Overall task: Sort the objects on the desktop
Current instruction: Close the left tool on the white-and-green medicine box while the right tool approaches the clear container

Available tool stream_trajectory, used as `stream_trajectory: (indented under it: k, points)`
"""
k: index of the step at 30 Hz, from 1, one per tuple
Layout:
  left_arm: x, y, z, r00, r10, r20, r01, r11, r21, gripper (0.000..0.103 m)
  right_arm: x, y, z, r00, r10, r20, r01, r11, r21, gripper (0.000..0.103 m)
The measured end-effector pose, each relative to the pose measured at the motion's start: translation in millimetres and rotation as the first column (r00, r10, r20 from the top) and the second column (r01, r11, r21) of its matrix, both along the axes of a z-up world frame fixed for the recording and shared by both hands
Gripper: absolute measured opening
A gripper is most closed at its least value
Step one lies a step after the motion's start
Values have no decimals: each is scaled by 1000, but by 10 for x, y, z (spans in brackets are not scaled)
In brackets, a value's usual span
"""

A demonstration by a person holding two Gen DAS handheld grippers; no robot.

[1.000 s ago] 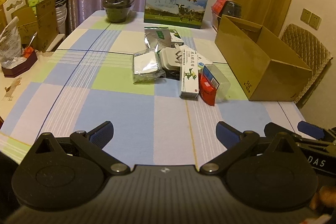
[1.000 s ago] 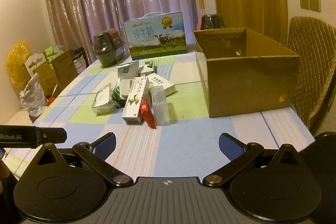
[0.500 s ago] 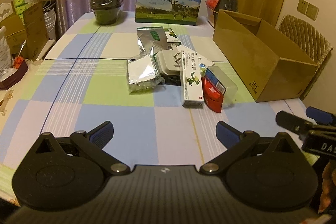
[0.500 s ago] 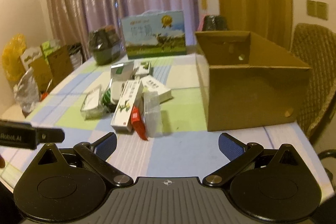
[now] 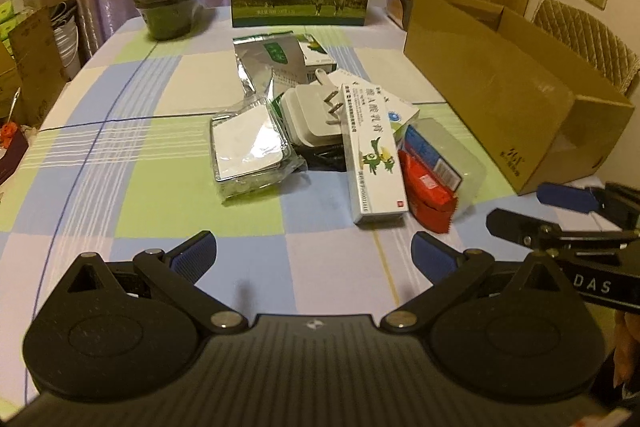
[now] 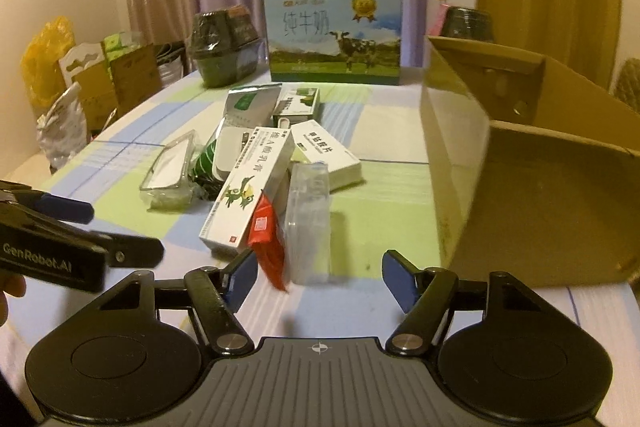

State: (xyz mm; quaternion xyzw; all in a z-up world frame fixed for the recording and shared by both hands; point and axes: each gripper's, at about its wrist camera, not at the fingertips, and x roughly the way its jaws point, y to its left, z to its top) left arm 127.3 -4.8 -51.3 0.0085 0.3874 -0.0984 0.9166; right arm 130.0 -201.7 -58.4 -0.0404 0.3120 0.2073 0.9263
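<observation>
Cardboard box (image 6: 532,195) sits on the checked desk (image 5: 160,187), with the pile of packets (image 5: 344,131) just left of it. Both tools, left tool (image 5: 314,253) and right tool (image 6: 316,277), hover near the pile, jaws wide apart, holding nothing.

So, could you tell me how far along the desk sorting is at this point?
Nothing looks sorted yet: what shows of the cardboard box interior is bare. Nothing is in hand; the left hand-held gripper and right hand-held gripper are both open, the right nearest the red packet and clear plastic case. The whole pile remains on the table, including the ointment box, plug adapter and foil pouch.
</observation>
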Motion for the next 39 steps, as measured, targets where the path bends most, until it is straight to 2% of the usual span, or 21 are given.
stream_trajectory:
  k: [7,11,16,19,25,28,30,33,39]
  points:
    - [235,-82,-208,998,-32,-47,30,999,-34,102,87,-17,-144,1000,13,-10,-13,1000,-5,63]
    - [346,-140,-238,999,-46,-24,45,998,-35,100,92,-37,-173,1000,16,-5,-16,1000,-18,63]
    - [467,-193,-236,997,-80,1,79,994,-81,93,88,-79,-212,1000,11,2,-11,999,-34,63]
    - [523,-270,-258,994,-111,3,111,991,-77,89,97,-97,-230,1000,8,0,-8,999,-37,63]
    - [639,-329,-329,992,-123,-11,122,990,-75,72,120,-79,-221,1000,23,11,-23,1000,-3,63]
    - [659,-365,-338,990,-142,-6,141,988,-59,56,124,-30,-217,999,37,30,-37,999,-6,63]
    - [652,-377,-329,988,-153,-10,152,987,-56,36,142,-9,-220,999,38,34,-38,999,-3,61]
    - [615,-358,-306,989,-149,-12,149,989,-25,33,169,20,-208,998,43,41,-43,999,7,58]
    - [508,-289,-290,988,-154,-18,154,988,-10,33,226,72,-194,997,53,53,-55,998,25,52]
